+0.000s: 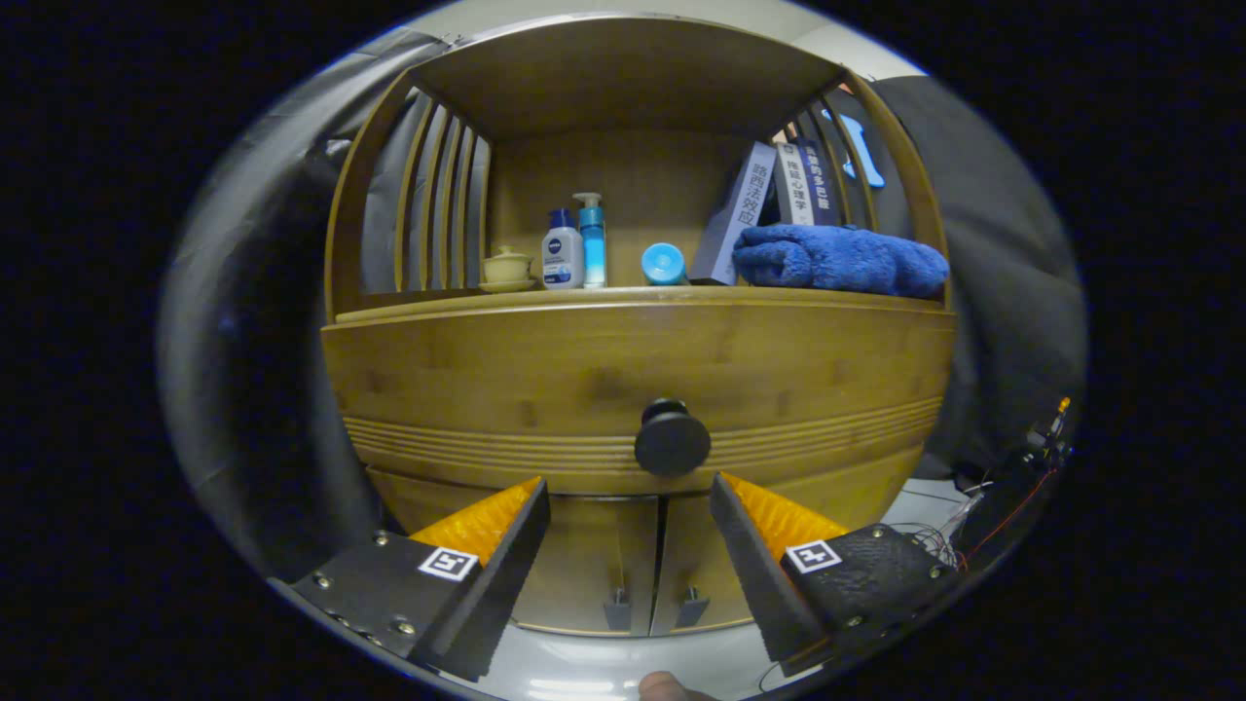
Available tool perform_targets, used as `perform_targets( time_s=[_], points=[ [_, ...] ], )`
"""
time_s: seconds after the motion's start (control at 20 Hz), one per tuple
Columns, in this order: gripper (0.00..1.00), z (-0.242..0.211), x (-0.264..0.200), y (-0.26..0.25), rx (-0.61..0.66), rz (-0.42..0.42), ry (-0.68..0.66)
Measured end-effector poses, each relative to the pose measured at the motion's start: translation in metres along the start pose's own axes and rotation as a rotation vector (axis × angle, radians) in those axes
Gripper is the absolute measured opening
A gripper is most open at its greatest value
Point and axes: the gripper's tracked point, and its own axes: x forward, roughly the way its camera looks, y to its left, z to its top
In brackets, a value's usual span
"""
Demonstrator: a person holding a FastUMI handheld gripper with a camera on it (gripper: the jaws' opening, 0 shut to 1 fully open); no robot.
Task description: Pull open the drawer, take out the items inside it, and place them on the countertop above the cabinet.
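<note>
A bamboo cabinet faces me with its drawer (487, 380) shut; a round black knob (672, 438) sits at the middle of the drawer front. My gripper (628, 487) stands open, its fingers spread to either side of the knob and just short of it, touching nothing. The countertop (623, 295) above the drawer runs under an open shelf. What lies inside the drawer is hidden.
On the countertop stand a small lidded cup (507, 267), a white lotion bottle (562, 251), a blue pump bottle (592, 239), a blue round lid (664, 264), leaning books (750, 204) and a folded blue towel (839, 259). Two lower doors (657, 565) sit beneath the drawer. Cables (1012, 487) lie at right.
</note>
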Motion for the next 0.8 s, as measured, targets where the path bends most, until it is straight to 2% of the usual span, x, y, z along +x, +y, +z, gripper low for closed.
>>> perform_targets(
  time_s=[0.2,0.3,0.5,0.65,0.8],
  points=[
    [0.99,-0.011,-0.049,0.003,-0.066,0.012,0.021],
    [0.99,0.003,-0.076,0.002,-0.051,0.008,0.015],
    [0.99,0.072,-0.128,-0.013,-0.065,0.007,-0.078],
    [0.98,0.127,-0.163,-0.024,0.002,0.008,-0.13],
    [0.98,0.163,-0.196,-0.027,0.089,0.004,-0.131]
  ],
)
